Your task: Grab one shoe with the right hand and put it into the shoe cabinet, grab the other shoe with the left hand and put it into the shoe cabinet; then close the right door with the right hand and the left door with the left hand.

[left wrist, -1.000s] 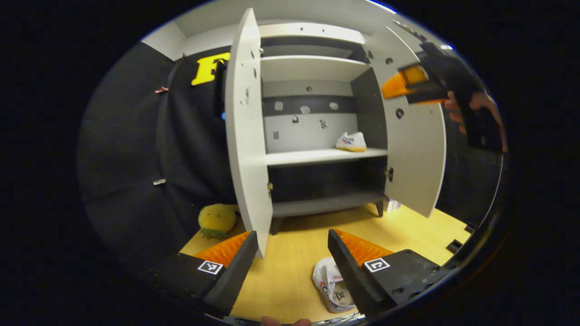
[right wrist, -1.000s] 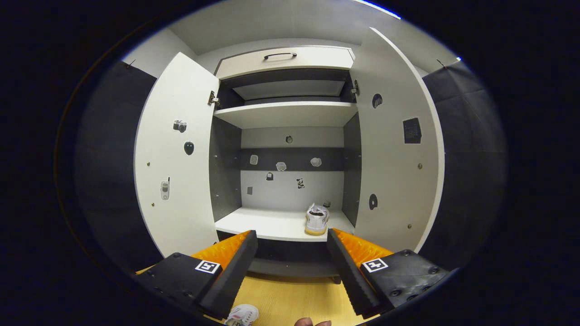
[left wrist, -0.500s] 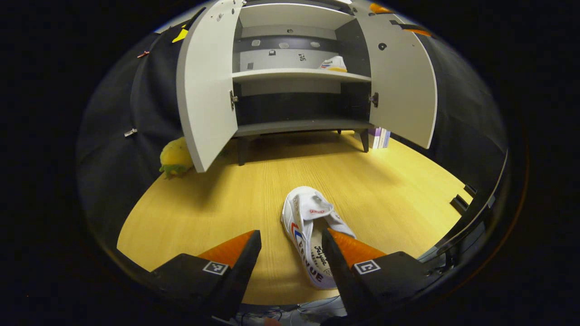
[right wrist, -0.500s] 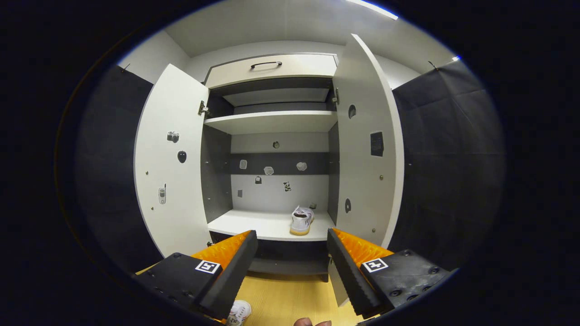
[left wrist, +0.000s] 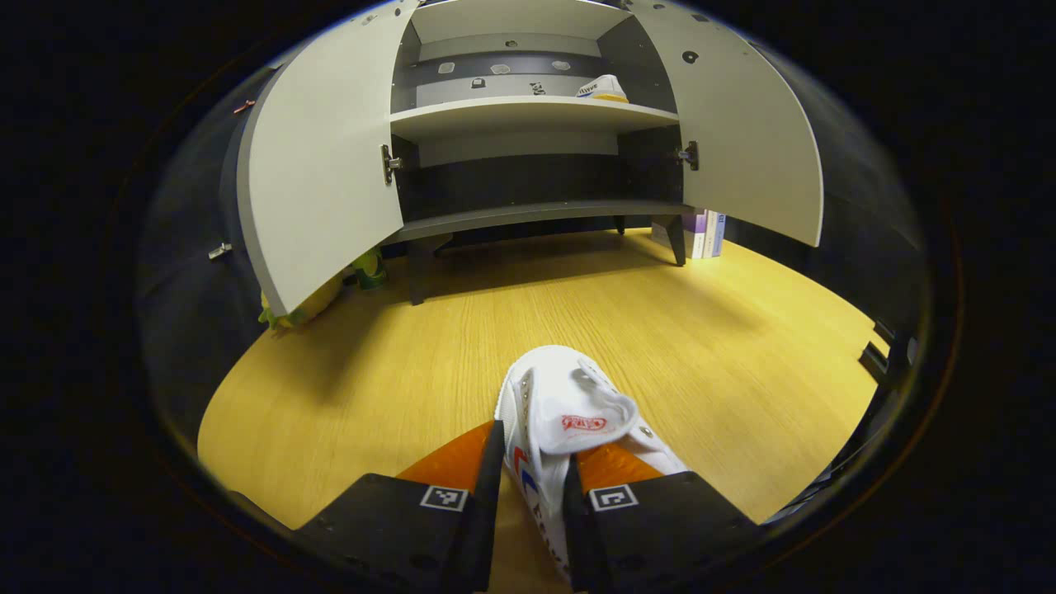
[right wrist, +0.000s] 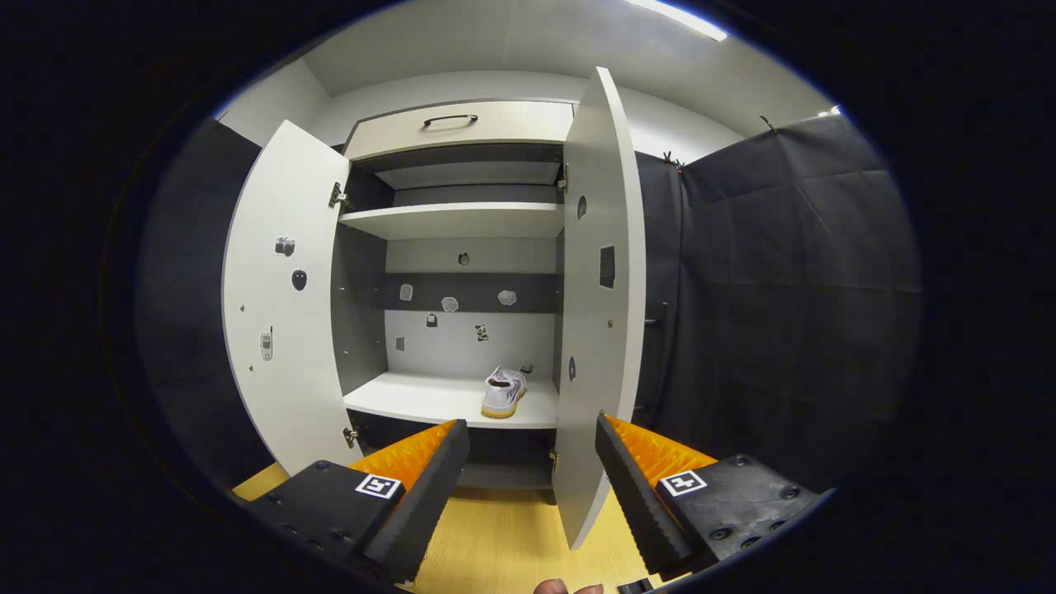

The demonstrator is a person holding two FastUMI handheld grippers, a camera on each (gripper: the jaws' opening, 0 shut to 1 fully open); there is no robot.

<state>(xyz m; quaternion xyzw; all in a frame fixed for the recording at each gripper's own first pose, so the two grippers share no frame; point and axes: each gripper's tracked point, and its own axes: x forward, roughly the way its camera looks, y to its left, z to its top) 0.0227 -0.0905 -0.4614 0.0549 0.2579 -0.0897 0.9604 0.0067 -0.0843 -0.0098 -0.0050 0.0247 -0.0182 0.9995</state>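
left gripper (left wrist: 530, 487): fingers nearly closed, pinching white shoe (left wrist: 569, 412) on floor | right gripper (right wrist: 532, 462): wide apart, holding nothing | second shoe (right wrist: 504, 391): upright on cabinet shelf (right wrist: 412, 398)

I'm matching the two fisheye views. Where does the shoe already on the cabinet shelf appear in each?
Left gripper view: shelved shoe near the top, right end of the shelf, far off.
Right gripper view: it sits at centre, right end of the shelf, beside the right door.
Shared landmark: stickers on the cabinet's back wall.
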